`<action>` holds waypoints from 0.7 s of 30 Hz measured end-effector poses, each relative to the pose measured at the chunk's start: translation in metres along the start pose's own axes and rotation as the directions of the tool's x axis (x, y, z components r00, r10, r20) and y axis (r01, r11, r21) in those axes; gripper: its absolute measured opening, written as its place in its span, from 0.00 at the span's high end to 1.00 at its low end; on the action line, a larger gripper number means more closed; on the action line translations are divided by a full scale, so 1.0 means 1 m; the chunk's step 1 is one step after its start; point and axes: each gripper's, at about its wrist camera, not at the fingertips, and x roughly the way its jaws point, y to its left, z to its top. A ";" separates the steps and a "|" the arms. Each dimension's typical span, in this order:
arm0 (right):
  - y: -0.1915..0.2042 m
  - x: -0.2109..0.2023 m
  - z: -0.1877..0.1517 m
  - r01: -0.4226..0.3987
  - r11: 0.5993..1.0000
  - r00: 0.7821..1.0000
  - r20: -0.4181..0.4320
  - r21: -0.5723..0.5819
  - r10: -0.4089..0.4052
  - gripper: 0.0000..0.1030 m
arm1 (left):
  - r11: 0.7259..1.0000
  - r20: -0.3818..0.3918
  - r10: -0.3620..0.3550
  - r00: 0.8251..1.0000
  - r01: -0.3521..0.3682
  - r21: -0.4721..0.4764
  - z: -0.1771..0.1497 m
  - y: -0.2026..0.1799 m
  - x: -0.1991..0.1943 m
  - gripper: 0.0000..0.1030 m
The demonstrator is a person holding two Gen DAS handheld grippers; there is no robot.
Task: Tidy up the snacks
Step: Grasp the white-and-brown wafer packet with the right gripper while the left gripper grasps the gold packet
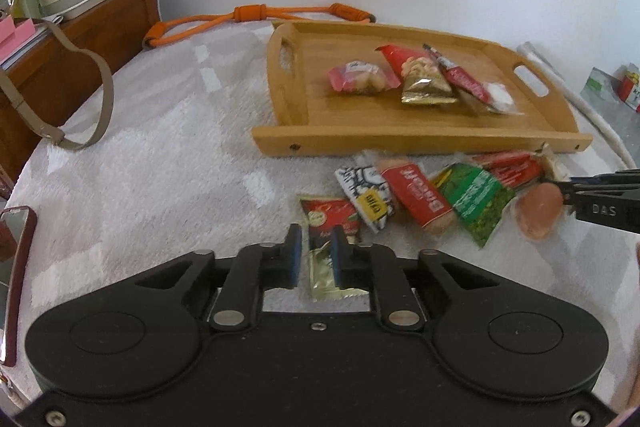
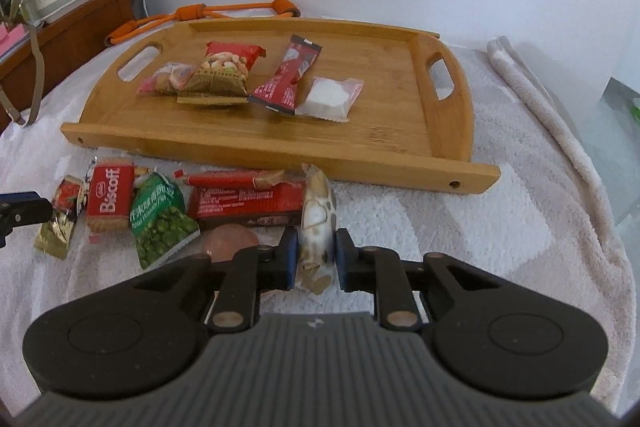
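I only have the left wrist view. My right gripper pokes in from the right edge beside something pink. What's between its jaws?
Observer: A cream-and-brown wrapped snack stands on edge between the jaws of the right gripper. I can't tell whether the pads press it.
Operator: And the pink thing?
Observer: The pink packet lies on the towel just left of that gripper, outside the jaws.
Operator: Any room at the tray's right end?
Observer: Yes, the tray shows bare board between the white packet and the right handle slot.
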 end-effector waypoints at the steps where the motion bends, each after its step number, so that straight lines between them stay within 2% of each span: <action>1: 0.001 0.000 -0.001 0.001 1.000 1.000 0.003 -0.006 -0.001 0.62 | 1.000 -0.003 0.004 1.000 -0.004 -0.005 0.000 0.001 0.002 0.78; 4: 0.002 -0.001 -0.001 0.001 1.000 1.000 0.008 -0.011 -0.001 0.58 | 0.999 -0.002 -0.018 1.000 0.018 -0.037 0.000 0.002 0.004 0.69; 6: 0.001 -0.001 -0.002 -0.001 1.000 1.000 0.010 -0.006 0.001 0.57 | 0.998 -0.001 -0.043 0.999 0.043 -0.046 0.000 -0.001 0.005 0.58; 7: 0.001 -0.001 -0.002 0.000 1.000 1.000 0.011 -0.005 0.000 0.57 | 0.998 0.000 -0.046 0.999 0.046 -0.046 0.000 -0.003 0.006 0.56; 11: 0.000 0.001 -0.005 0.012 1.000 0.999 0.031 -0.012 -0.012 0.51 | 0.999 -0.008 -0.021 1.000 0.021 -0.041 -0.002 -0.013 0.019 0.49; 13: 0.001 0.001 -0.011 0.023 0.999 0.998 0.057 -0.022 -0.022 0.47 | 1.000 0.044 0.008 0.999 -0.007 -0.020 -0.007 -0.018 0.023 0.46; 17: 0.000 0.001 -0.015 0.032 0.999 0.996 0.079 -0.032 -0.030 0.44 | 0.999 0.084 0.032 0.996 -0.031 -0.011 -0.015 -0.023 0.022 0.48; 19: -0.001 0.002 -0.012 0.030 0.999 0.997 0.074 -0.021 -0.028 0.43 | 0.999 0.077 0.023 0.997 -0.020 -0.036 -0.014 -0.020 0.020 0.57; 21: -0.001 0.006 -0.008 0.026 1.000 0.997 0.072 -0.018 -0.024 0.41 | 0.998 0.072 0.022 0.997 -0.017 -0.062 -0.012 -0.016 0.018 0.71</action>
